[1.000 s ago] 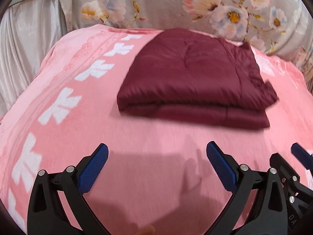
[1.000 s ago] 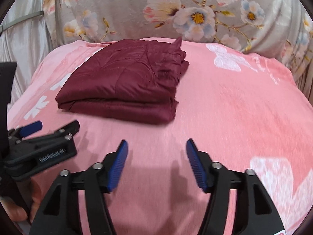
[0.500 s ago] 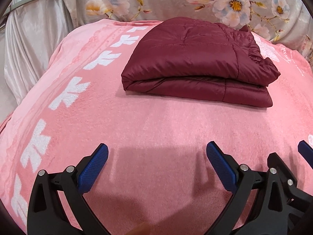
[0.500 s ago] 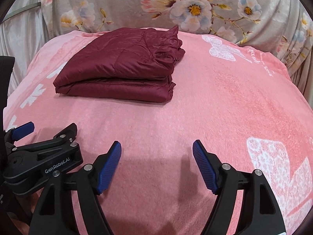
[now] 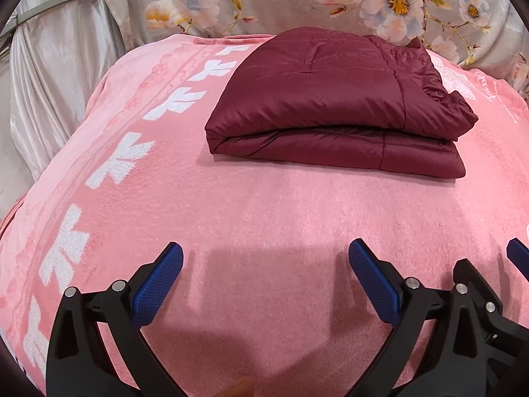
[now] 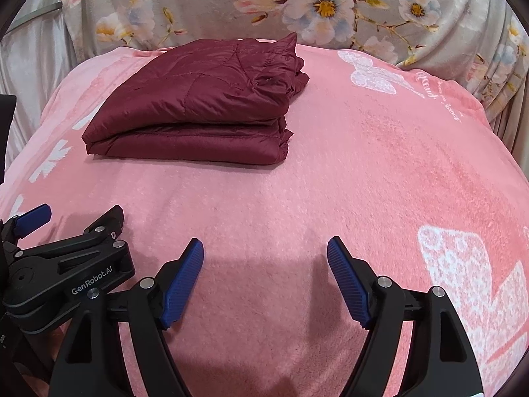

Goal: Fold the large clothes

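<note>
A dark red quilted jacket (image 5: 334,99) lies folded into a thick rectangle on the pink blanket (image 5: 264,215); in the right wrist view the jacket (image 6: 198,106) sits left of centre, toward the far side. My left gripper (image 5: 264,278) is open and empty, well short of the jacket's near edge. My right gripper (image 6: 264,281) is open and empty too, beside the left one. The left gripper's body (image 6: 62,264) shows at the left edge of the right wrist view.
The pink blanket (image 6: 363,172) with white patterns covers the bed. A grey flowered cloth (image 5: 297,0) hangs behind it. A pale satin curtain (image 5: 49,66) hangs at the far left.
Both grippers have drawn back toward me from the folded jacket, which now looks farther off. The right jaws have opened wider. The jacket has not moved.
</note>
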`<state>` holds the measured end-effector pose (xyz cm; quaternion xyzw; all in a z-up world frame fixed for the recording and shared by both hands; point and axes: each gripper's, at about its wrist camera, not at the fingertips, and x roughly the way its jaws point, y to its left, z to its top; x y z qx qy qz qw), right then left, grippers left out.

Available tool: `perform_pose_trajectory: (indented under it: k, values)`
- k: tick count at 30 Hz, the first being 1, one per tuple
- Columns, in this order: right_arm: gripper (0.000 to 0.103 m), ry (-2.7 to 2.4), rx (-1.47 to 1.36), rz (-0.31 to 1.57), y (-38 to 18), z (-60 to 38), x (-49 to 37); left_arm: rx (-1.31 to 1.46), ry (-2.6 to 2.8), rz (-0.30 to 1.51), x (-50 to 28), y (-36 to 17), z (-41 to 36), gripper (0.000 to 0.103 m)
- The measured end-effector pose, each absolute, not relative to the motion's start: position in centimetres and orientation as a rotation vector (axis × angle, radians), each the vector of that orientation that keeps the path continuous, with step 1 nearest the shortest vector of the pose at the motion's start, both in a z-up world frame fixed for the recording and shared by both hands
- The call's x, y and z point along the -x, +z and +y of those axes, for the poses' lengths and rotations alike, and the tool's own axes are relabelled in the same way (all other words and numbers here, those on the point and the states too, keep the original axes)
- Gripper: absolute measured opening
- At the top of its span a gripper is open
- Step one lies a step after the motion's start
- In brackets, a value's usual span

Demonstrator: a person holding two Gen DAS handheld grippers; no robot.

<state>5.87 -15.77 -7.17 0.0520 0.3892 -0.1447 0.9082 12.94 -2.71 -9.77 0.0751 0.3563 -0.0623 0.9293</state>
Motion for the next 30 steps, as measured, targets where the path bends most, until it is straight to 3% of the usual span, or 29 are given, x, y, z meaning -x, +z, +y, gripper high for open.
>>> perform_pose_trajectory:
  k: [30]
  values:
    - [0.079, -0.301, -0.112, 0.784, -7.03, -16.28, -5.54, -0.161, -0.124, 0.714, -12.71, -9.57, -2.79, 0.098]
